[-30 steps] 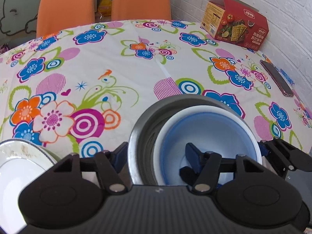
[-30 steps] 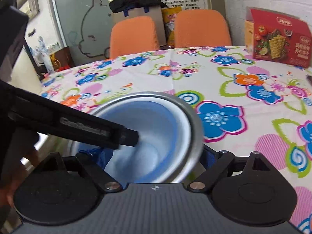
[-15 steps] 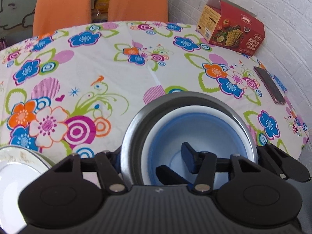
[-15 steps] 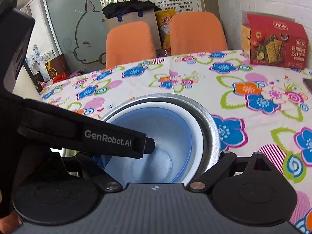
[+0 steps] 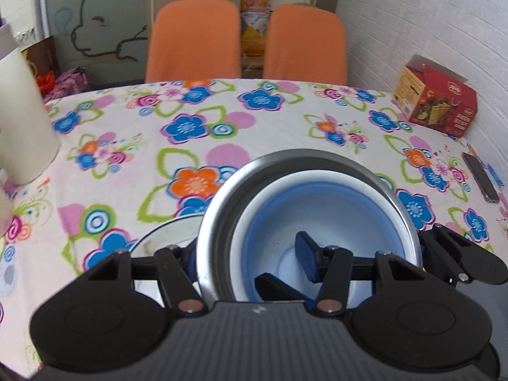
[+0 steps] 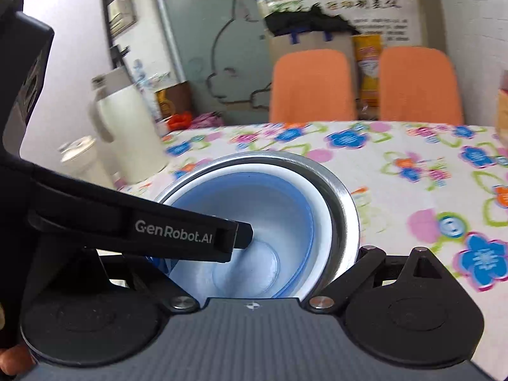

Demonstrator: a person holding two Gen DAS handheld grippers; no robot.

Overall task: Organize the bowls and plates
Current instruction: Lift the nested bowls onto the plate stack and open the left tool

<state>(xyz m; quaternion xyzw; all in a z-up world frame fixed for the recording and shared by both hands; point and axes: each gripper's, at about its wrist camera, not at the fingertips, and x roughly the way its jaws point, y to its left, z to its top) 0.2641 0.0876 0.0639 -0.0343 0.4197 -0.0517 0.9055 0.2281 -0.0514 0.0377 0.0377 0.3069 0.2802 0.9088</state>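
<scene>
Far left, a cream flask (image 5: pixel 22 120) stands on the flowered tablecloth (image 5: pixel 133 146). Nearer you, a white plate (image 5: pixel 165 235) lies just beside and partly under the metal bowl (image 5: pixel 216 222). Your left gripper (image 5: pixel 250 257) is clenched on that bowl's left wall, one finger outside, the blue pad (image 5: pixel 306 255) inside. A blue bowl (image 5: pixel 320 219) with a white rim sits nested in the metal one. Your right gripper (image 6: pixel 250 263) bites the stack's other side, one finger outside the metal wall, its partner hidden behind the left gripper's finger. Far right sit a red cracker box (image 5: pixel 436 100) and a dark phone (image 5: pixel 479 176).
</scene>
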